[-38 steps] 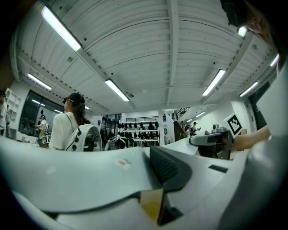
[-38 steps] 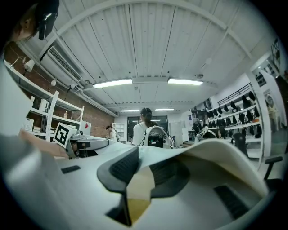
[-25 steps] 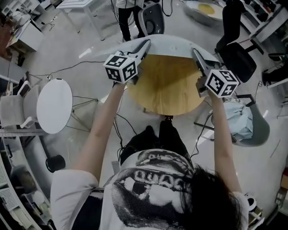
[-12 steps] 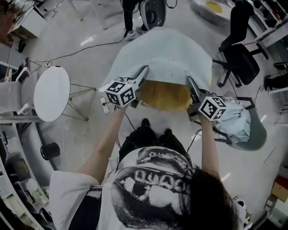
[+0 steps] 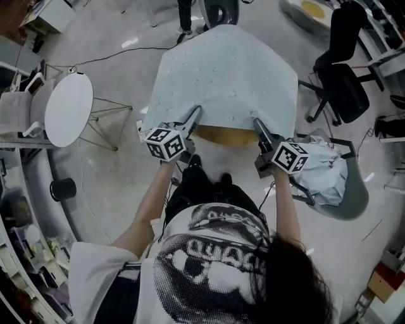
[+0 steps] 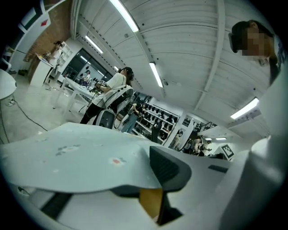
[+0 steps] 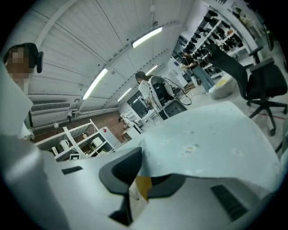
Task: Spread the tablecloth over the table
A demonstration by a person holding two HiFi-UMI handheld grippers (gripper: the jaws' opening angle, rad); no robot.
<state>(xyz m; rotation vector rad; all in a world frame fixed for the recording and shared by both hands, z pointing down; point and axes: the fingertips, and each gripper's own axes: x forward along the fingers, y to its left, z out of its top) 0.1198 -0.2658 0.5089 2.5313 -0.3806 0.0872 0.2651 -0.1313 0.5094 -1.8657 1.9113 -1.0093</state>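
A pale blue tablecloth (image 5: 228, 76) with small faint marks lies over the round wooden table, hanging past its far and side edges. Only a thin strip of the wooden top (image 5: 224, 134) shows at the near edge. My left gripper (image 5: 193, 118) is shut on the cloth's near hem at the left. My right gripper (image 5: 258, 125) is shut on the hem at the right. In the left gripper view the tablecloth (image 6: 85, 152) runs flat out from my left gripper (image 6: 153, 182), with wood beneath. The right gripper view shows my right gripper (image 7: 139, 173) pinching the tablecloth (image 7: 211, 143) likewise.
A white round side table (image 5: 68, 109) stands to the left, with a black cylinder (image 5: 62, 188) on the floor near it. A black office chair (image 5: 345, 88) and a seat holding a pale bundle (image 5: 329, 171) stand to the right. Cables cross the floor, and a person (image 5: 186, 12) stands beyond the table.
Both grippers have drawn the tablecloth toward me. It covered only the table's far edge one second ago and now covers nearly the whole wooden top.
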